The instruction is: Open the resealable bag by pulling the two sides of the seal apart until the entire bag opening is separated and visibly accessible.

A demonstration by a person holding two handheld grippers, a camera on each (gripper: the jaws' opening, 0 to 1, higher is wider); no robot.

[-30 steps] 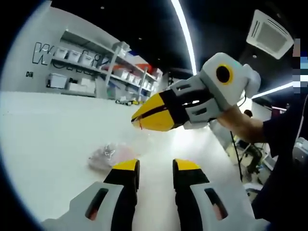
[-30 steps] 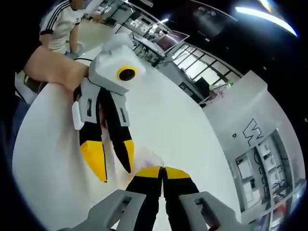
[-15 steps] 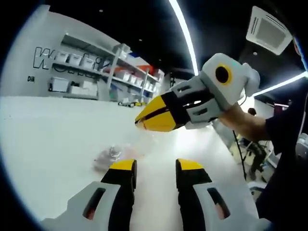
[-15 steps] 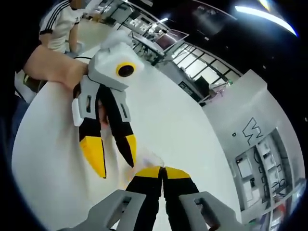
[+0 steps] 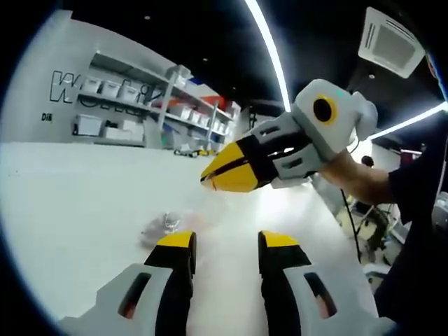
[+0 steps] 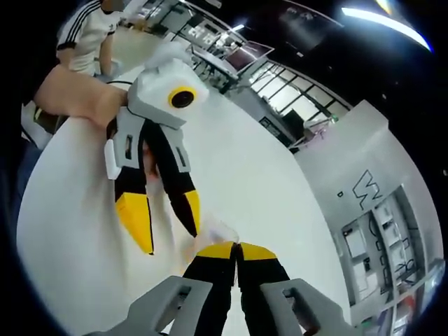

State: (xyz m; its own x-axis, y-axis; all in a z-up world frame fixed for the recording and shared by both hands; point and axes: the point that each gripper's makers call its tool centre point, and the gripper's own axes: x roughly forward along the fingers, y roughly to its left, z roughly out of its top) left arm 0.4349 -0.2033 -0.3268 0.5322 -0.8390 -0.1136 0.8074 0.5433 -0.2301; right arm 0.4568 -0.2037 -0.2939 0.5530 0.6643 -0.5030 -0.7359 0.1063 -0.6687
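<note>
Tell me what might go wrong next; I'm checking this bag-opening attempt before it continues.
The left gripper is open with nothing in it; if only the shut right gripper pulls, the whole bag could lift unopened. The bag is clear and crumpled, so the left jaws might pinch both sides together.

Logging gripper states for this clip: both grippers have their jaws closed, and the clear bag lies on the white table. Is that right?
Not quite. The right gripper has its jaws shut, but the left gripper has its jaws apart, as the left gripper view shows by the gap between its yellow tips. The clear bag does lie on the white table.
</note>
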